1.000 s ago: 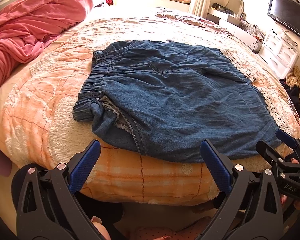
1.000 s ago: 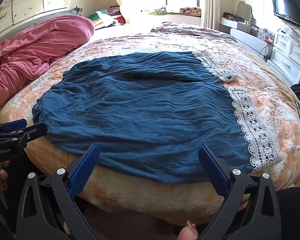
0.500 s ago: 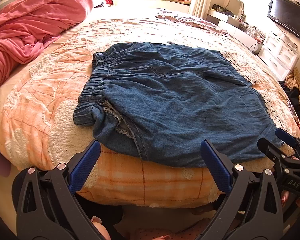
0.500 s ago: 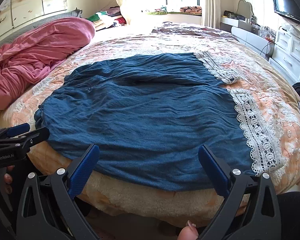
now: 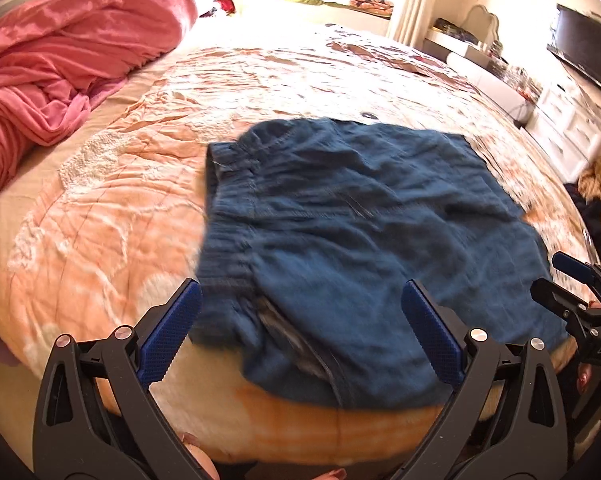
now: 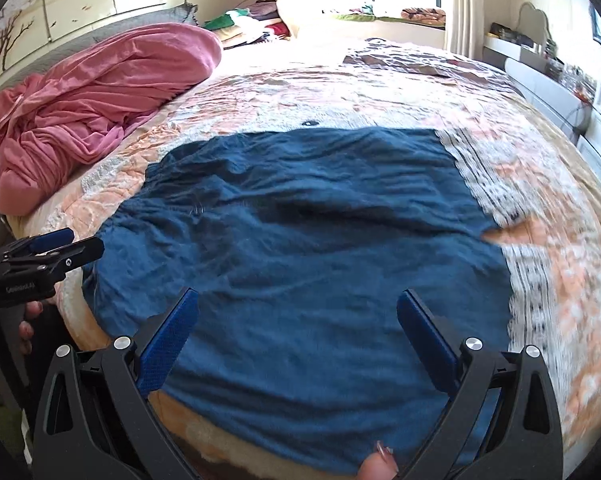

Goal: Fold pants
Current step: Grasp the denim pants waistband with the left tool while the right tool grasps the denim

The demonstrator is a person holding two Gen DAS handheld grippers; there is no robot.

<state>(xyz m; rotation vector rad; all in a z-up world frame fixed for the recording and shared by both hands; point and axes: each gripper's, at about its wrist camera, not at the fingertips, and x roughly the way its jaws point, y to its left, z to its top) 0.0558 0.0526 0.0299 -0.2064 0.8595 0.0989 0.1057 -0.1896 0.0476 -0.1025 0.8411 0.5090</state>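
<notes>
both wrist views low at bed [image 5: 100, 240] edge, sharing pants [image 5: 360, 240].

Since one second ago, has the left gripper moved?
Yes. The left gripper has gone forward over the bed: its open jaws now overlap the near edge of the pants; earlier they stopped short of it.
</notes>
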